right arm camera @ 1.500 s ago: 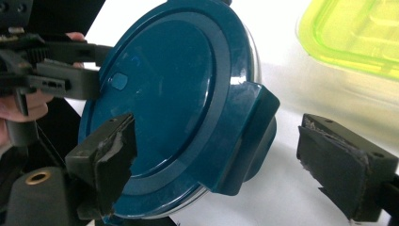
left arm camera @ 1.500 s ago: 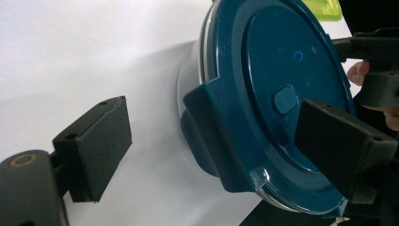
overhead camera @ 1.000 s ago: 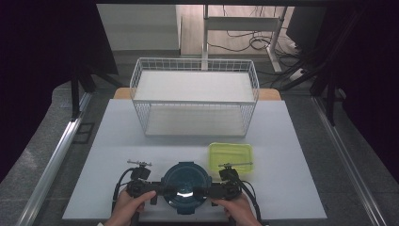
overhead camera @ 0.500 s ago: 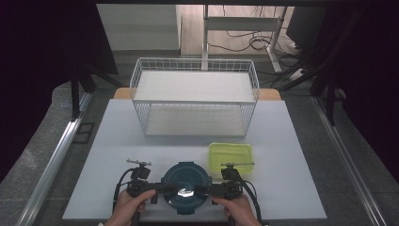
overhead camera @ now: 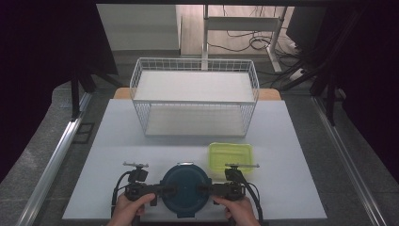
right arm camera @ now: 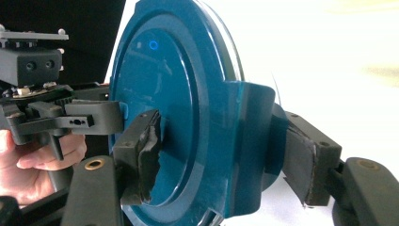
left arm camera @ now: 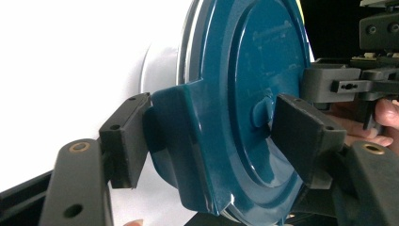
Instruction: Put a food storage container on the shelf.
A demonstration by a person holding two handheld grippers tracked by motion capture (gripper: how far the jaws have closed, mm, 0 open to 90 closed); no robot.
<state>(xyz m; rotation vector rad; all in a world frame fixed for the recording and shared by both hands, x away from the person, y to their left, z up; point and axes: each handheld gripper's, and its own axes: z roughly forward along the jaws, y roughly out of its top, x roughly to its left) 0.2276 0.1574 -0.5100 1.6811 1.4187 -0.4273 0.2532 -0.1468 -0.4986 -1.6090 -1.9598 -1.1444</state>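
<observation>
A round container with a dark teal lid (overhead camera: 185, 188) sits at the table's front edge, between my hands. My left gripper (overhead camera: 165, 190) reaches in from its left side. In the left gripper view the lid (left arm camera: 235, 94) stands on edge, and the jaws have just been closing on its side clip, one pad on the clip and one on the lid's top. My right gripper (overhead camera: 203, 189) comes in from the right. Its jaws have also just been closing, and in the right gripper view they clamp the opposite clip (right arm camera: 249, 141) the same way.
A flat yellow-green lidded box (overhead camera: 231, 156) lies just behind the right gripper. A white wire basket (overhead camera: 195, 66) with two shelves stands at the back of the white table (overhead camera: 122, 141). Dark floor and metal rails flank the table.
Both grippers' jaws have narrowed onto the teal lid's side clips. The hands and the container have stayed where they were.
</observation>
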